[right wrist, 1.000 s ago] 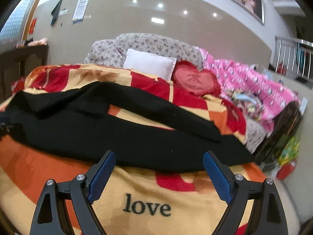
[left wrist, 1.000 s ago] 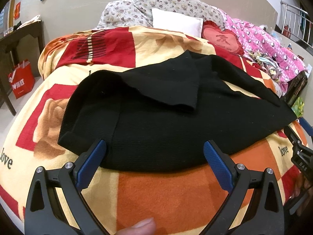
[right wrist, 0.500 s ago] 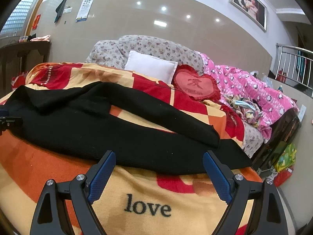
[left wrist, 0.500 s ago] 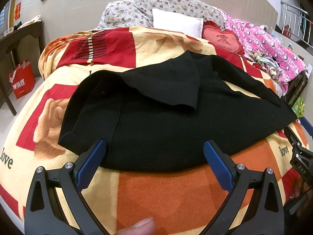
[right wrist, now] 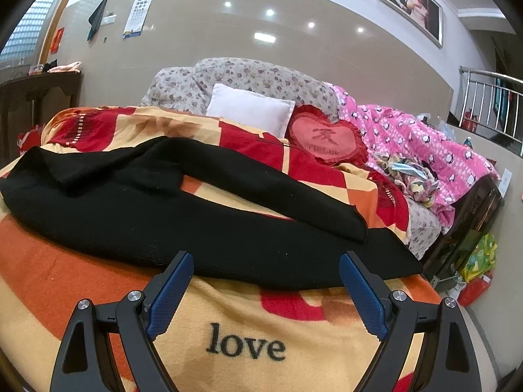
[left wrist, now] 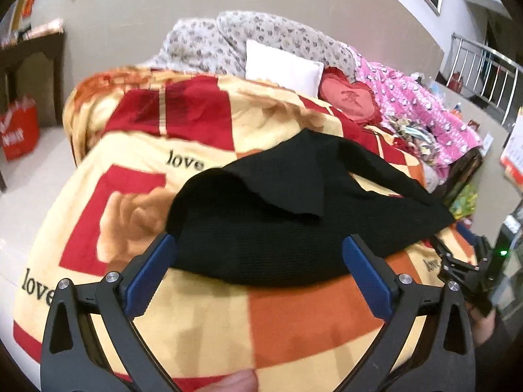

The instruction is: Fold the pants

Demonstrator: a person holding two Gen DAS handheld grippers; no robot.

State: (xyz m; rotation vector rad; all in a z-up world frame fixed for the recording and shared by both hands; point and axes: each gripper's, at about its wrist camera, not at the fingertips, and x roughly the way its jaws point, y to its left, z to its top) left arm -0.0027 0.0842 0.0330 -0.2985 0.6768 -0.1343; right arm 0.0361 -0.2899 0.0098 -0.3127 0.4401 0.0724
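So the black pants are lying across the blanket on the bed, legs splayed apart, with one corner of the waist end flopped over onto itself. The blanket has "love" printed on it in a few spots, clearest right under the right gripper. Behind the pants there's a red heart pillow with a Chinese character and what looks like "I love you" under it, too small to be sure. Next to that sits a plain white pillow. An eye chart hangs on the wall, letters unreadable.

Both grippers are spread wide with nothing between the blue pads, hovering just short of the pants' near edge. The left gripper view is blurry, and a fingertip is cut off at the bottom.
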